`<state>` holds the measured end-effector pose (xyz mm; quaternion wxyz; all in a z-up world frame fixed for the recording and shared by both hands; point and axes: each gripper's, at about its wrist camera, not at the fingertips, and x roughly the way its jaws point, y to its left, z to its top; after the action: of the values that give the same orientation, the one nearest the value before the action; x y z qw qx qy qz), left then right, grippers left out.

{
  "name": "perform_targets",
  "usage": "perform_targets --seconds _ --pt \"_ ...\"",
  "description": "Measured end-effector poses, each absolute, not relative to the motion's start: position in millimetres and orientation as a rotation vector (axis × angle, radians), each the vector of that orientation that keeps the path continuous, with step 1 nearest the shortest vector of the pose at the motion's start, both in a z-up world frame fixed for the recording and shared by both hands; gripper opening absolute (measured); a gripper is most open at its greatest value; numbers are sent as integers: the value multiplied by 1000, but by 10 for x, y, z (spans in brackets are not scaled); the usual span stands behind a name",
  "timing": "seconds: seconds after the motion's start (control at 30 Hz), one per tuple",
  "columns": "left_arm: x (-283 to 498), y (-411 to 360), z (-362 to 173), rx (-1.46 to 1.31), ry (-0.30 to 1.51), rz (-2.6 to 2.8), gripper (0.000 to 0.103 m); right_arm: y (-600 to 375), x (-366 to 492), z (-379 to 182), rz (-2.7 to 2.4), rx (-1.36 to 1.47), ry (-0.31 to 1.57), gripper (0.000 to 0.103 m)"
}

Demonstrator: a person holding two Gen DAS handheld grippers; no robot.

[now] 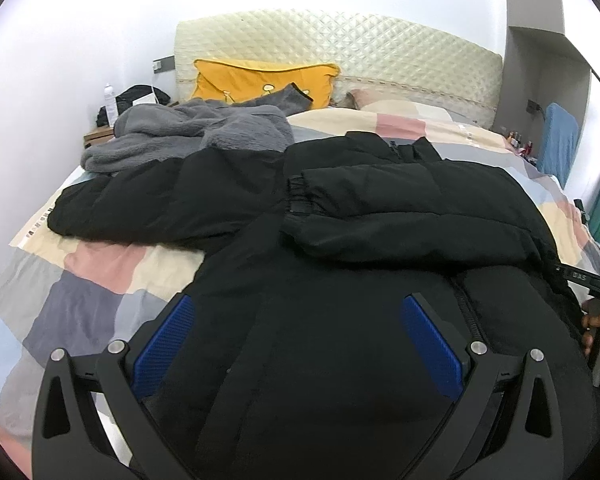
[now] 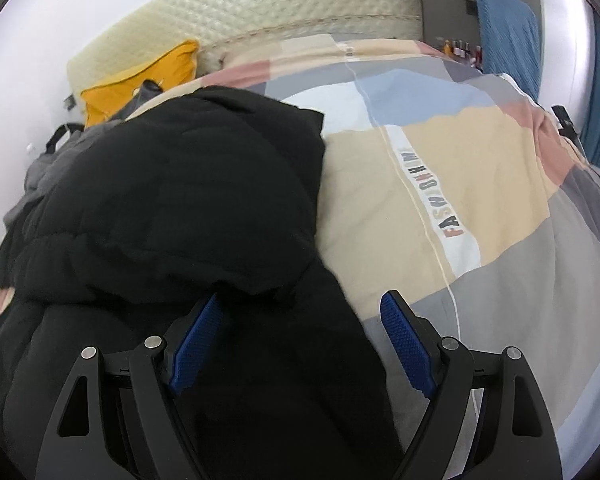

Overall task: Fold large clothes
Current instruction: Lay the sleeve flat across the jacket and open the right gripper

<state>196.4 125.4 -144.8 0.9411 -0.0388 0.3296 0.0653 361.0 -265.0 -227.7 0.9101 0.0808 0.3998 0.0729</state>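
A large black puffer jacket [image 1: 340, 264] lies spread on the bed. Its right sleeve [image 1: 400, 208] is folded across the chest and its left sleeve [image 1: 140, 196] stretches out to the left. My left gripper [image 1: 298, 312] is open and hovers over the jacket's lower front, beside the zipper [image 1: 470, 312]. In the right wrist view the jacket [image 2: 172, 200] fills the left half. My right gripper [image 2: 300, 312] is open over the jacket's right edge, one finger above the fabric and the other above the bedspread. Neither holds anything.
The bed has a patchwork bedspread [image 1: 100, 280] [image 2: 440, 184] and a quilted cream headboard [image 1: 340, 52]. A grey fleece garment [image 1: 188, 132] and a yellow pillow [image 1: 260, 80] lie at the head. A nightstand with a bottle [image 1: 109, 100] stands at left, a blue cushion [image 2: 508, 32] at right.
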Motion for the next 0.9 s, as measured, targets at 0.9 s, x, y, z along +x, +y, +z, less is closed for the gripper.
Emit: perform_targets --seconds 0.9 --pt "1783 1053 -1365 -68 659 89 103 -2497 3304 -1958 149 77 743 81"
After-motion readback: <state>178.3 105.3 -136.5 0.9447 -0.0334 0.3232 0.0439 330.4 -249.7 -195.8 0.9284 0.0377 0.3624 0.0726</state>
